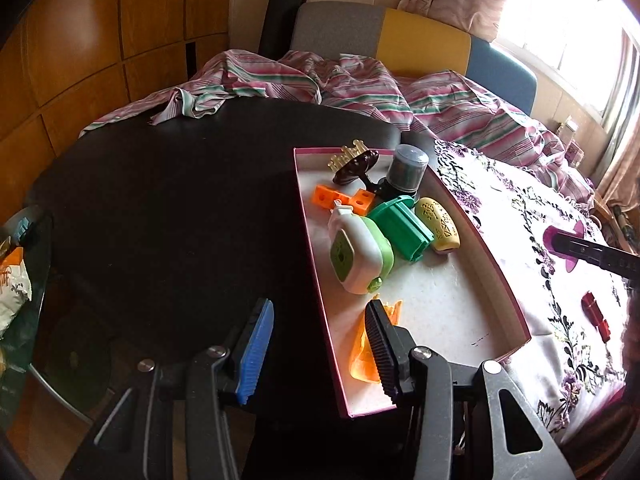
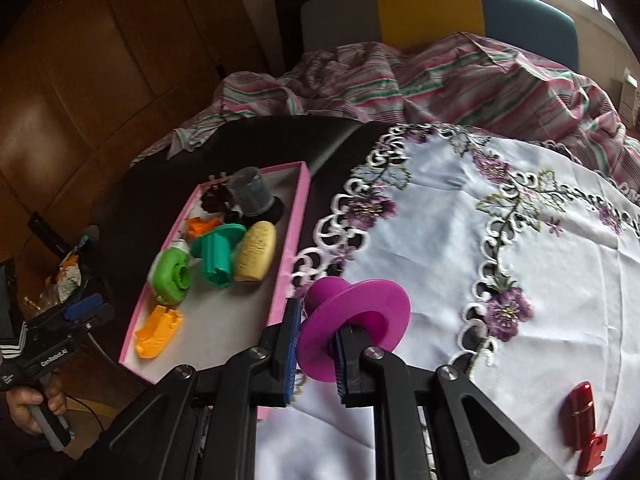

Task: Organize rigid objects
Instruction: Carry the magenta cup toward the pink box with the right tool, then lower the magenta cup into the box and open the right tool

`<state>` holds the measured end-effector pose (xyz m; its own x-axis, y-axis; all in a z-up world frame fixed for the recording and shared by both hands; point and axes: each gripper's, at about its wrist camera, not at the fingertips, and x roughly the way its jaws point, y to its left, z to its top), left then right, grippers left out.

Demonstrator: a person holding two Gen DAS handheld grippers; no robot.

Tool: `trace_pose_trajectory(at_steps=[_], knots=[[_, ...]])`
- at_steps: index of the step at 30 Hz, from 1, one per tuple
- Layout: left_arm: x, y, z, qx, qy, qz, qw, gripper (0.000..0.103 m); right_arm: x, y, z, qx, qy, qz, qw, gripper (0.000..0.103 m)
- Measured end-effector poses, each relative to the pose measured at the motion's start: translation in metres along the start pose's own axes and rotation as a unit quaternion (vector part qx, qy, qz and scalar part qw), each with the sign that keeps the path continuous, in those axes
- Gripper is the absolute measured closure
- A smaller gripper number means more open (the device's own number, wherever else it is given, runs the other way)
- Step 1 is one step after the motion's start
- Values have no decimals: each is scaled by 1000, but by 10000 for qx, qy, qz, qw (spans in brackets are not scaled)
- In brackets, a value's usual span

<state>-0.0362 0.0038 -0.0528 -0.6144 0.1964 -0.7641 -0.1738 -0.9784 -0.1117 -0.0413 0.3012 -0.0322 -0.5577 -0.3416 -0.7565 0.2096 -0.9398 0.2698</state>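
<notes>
Right wrist: ribbed fingers (image 2: pixel 291 344) pinch glossy flanged purple spool (image 2: pixel 360 320).

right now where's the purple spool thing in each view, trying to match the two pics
Left wrist view: the purple spool is at the far right edge, above the embroidered cloth, held by the right gripper.
Right wrist view: it is at lower centre, clamped in the right gripper, just right of the pink tray.
Shared landmark: the green flanged piece in the tray.
</notes>
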Motion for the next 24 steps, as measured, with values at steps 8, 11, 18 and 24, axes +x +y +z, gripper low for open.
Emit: trace_pose_trajectory(at_steps=[8, 11, 18, 24], knots=[[-3, 8, -1, -100, -22, 93, 9999, 54, 40, 71, -2, -339, 223, 870, 9954, 89], [-5, 11, -2, -120, -46, 110, 9999, 54, 68, 84, -1, -300, 423, 906, 9945, 89], [-3, 17, -3, -179, -36, 137, 9997, 54, 122, 86, 3, 176, 777, 1084, 9909, 89], [-1, 22, -4, -229, -20, 175, 9996, 54, 129, 81, -1, 321, 935, 1029, 9898, 82]])
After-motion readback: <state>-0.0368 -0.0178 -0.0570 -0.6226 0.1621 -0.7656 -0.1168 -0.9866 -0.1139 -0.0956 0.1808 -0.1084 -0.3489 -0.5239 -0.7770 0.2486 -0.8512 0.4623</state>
